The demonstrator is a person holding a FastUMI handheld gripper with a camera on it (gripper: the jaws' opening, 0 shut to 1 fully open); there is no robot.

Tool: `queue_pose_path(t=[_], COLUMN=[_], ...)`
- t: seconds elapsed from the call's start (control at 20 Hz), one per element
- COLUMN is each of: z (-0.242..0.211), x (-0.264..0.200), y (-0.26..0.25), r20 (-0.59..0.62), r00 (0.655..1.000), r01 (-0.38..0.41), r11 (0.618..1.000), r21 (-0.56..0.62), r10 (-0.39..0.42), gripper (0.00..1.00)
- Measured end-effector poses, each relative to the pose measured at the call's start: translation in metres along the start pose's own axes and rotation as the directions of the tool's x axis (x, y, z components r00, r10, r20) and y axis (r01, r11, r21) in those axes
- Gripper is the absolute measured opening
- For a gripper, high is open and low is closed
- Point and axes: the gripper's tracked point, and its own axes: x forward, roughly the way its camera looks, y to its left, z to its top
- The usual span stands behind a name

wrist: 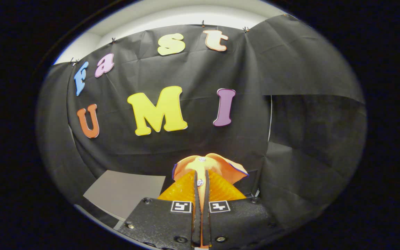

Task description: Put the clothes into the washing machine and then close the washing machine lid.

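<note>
My gripper point(201, 180) is shut on a small orange garment point(221, 168) with white buttons. Both fingers press on the cloth, which is pinched in the narrow slit between them. The garment's collar fans out just beyond the fingertips, held up in the air in front of the black cloth wall. A button point(200, 182) sits right at the fingertips.
A grey flat panel point(125, 192) lies low to the left of the fingers. The black cloth wall point(297, 139) closes off the space ahead and to the right, with a white wall band above it.
</note>
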Motion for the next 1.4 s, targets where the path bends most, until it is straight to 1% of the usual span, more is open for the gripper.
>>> queue_pose_path(t=[0.1, 0.3, 0.5, 0.6, 0.85, 1.1, 1.4], z=[-0.015, -0.06, -0.112, -0.138, -0.206, -0.271, -0.332], x=[0.019, 0.063, 0.106, 0.127, 0.161, 0.186, 0.193], y=[-0.019, -0.045, -0.057, -0.065, -0.075, -0.081, -0.091], r20=[-0.04, -0.137, -0.247, -0.289, -0.407, -0.508, -0.614], r00=[0.999, 0.989, 0.966, 0.954, 0.911, 0.86, 0.789], r01=[-0.013, -0.047, -0.076, -0.067, -0.052, -0.017, 0.025], r11=[1.0, 0.999, 0.997, 0.997, 0.998, 0.998, 0.999], r21=[0.01, 0.0, 0.024, 0.037, 0.046, 0.06, 0.037], r10=[0.013, 0.046, 0.079, 0.075, 0.066, 0.045, 0.003], gripper=[0.05, 0.05, 0.05, 0.05, 0.05, 0.05, 0.05])
